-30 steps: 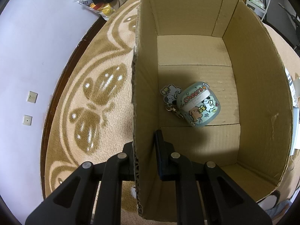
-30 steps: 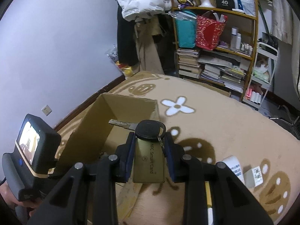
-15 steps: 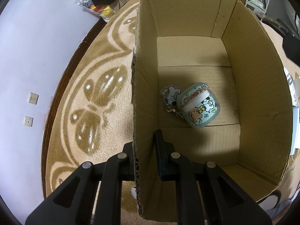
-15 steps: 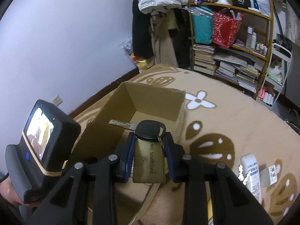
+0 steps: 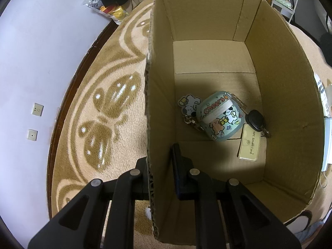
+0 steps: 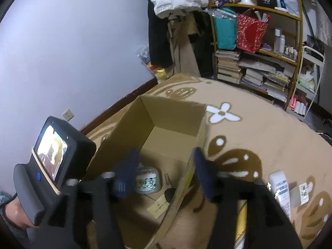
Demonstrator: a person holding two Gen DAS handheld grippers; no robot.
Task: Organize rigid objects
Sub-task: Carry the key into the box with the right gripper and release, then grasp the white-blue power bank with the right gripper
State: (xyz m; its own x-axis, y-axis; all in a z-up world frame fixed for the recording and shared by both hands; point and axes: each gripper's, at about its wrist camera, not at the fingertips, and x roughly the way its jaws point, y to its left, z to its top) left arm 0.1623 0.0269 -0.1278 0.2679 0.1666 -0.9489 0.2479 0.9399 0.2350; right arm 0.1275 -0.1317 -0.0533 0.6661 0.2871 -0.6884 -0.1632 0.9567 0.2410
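Left gripper (image 5: 160, 164) clamps the stiff cardboard box (image 5: 207, 20) wall; right gripper (image 6: 164, 176), jaws wide and empty, hovers above the light, rigid key bunch (image 5: 252, 137), best pinched by its flat card.

- The cardboard box (image 5: 280, 66) is plain tan-brown inside and out.
- The round case (image 5: 220, 118) is pale mint green with a white band, printed with cartoon dogs and red "Cheers" lettering.
- The key (image 5: 256, 119) has a black head; its card tag (image 5: 249, 144) is gold with dark lettering.
- The rug (image 5: 108, 108) is beige with darker brown butterfly and swirl shapes dotted white.
- The left gripper (image 5: 160, 161) and right gripper (image 6: 164, 174) are black, with dark blue pads on the right one.
- The wall (image 6: 72, 41) is pale lilac.
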